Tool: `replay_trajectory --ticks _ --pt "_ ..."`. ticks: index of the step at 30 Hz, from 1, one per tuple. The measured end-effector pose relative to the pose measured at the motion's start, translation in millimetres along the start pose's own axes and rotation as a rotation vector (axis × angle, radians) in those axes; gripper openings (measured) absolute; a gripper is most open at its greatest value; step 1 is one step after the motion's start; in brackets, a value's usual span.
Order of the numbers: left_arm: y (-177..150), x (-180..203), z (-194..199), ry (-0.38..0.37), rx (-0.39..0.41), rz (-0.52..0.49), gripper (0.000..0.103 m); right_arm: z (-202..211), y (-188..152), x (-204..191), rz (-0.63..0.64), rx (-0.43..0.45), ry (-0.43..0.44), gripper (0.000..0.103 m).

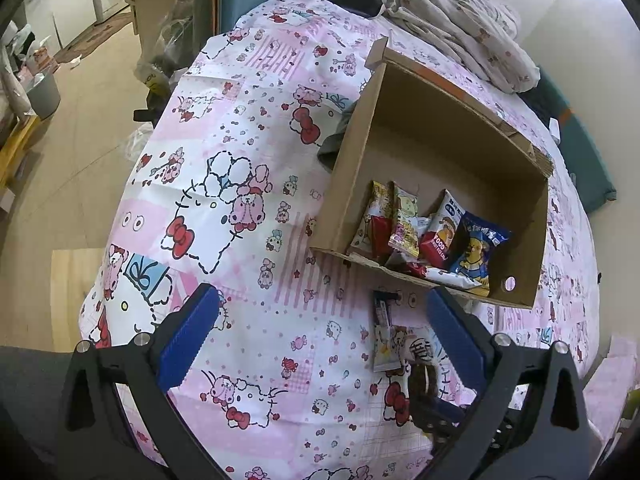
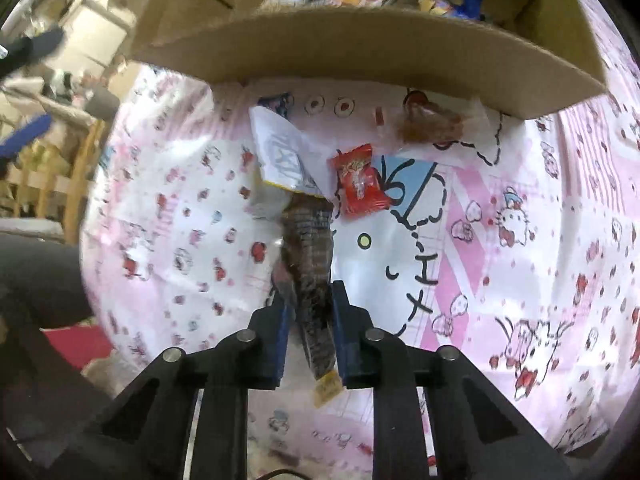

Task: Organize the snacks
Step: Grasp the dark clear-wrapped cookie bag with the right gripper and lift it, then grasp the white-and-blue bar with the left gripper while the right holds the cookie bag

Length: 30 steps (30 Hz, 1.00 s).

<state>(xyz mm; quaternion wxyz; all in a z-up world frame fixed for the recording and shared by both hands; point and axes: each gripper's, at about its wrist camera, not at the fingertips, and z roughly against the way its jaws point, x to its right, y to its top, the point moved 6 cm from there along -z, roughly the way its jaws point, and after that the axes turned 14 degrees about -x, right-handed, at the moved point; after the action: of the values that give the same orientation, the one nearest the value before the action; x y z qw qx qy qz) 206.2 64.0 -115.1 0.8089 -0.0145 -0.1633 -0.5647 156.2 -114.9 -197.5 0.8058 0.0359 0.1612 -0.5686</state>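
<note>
The left claw (image 1: pixel 316 336) is hanging with its blue fingers spread wide and empty over the pink cartoon sheet (image 1: pixel 248 184). Beside it, the right claw (image 2: pixel 308 312) is pinching a dark snack packet (image 2: pixel 310 248), just short of the cardboard box (image 1: pixel 452 128) holding the other snacks (image 1: pixel 432 232).

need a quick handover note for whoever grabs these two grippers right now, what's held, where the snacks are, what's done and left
Right gripper: shut on a dark snack packet, above the cartoon-print cloth.
Left gripper: open, empty, over the cloth near the cardboard box.
Done: several snacks already lie in the box, including a blue bag.
Left: put the held packet in the box, then collect the red packet, the white packet and the clear-wrapped brown snack, all on the cloth just outside the box's near wall.
</note>
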Motion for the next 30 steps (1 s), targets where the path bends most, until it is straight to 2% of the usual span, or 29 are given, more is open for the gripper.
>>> replay_trajectory --ticks 3,5,7,11,14,17,18,20,22,25,27,30 --pt "-1 1 -3 0.013 -0.003 -0.007 0.102 5 0 10 -0.031 0.014 0.012 0.012" --pt "-3 0 -5 0.024 -0.005 -0.010 0.102 9 1 14 -0.014 0.023 -0.002 0.012" --pt "-5 0 -8 0.031 -0.010 -0.009 0.102 2 5 12 -0.010 0.007 0.020 0.012" --pt "-6 -1 -14 0.055 -0.017 -0.018 0.102 -20 16 10 -0.024 -0.009 -0.028 0.014" --pt "-8 -3 -17 0.067 -0.023 -0.019 0.102 -19 15 8 -0.019 -0.005 -0.012 0.012" --pt "-14 3 -27 0.071 -0.051 -0.042 0.101 -1 9 7 -0.022 0.046 0.029 0.012" --pt "-17 5 -30 0.075 -0.056 -0.052 0.099 12 5 7 -0.031 0.077 0.064 0.012" --pt "-21 14 -39 0.092 -0.070 -0.076 0.086 27 -2 8 -0.039 0.115 0.120 0.012" --pt "-25 23 -52 0.103 -0.102 -0.103 0.082 40 -12 12 -0.051 0.150 0.139 0.012" --pt "-31 39 -71 0.136 -0.128 -0.136 0.082 53 -25 22 -0.101 0.203 0.194 0.012" --pt "-35 52 -84 0.164 -0.141 -0.170 0.081 62 -28 27 -0.121 0.251 0.194 0.012" --pt "-39 67 -101 0.180 -0.165 -0.186 0.069 67 -29 37 -0.158 0.283 0.199 0.012"
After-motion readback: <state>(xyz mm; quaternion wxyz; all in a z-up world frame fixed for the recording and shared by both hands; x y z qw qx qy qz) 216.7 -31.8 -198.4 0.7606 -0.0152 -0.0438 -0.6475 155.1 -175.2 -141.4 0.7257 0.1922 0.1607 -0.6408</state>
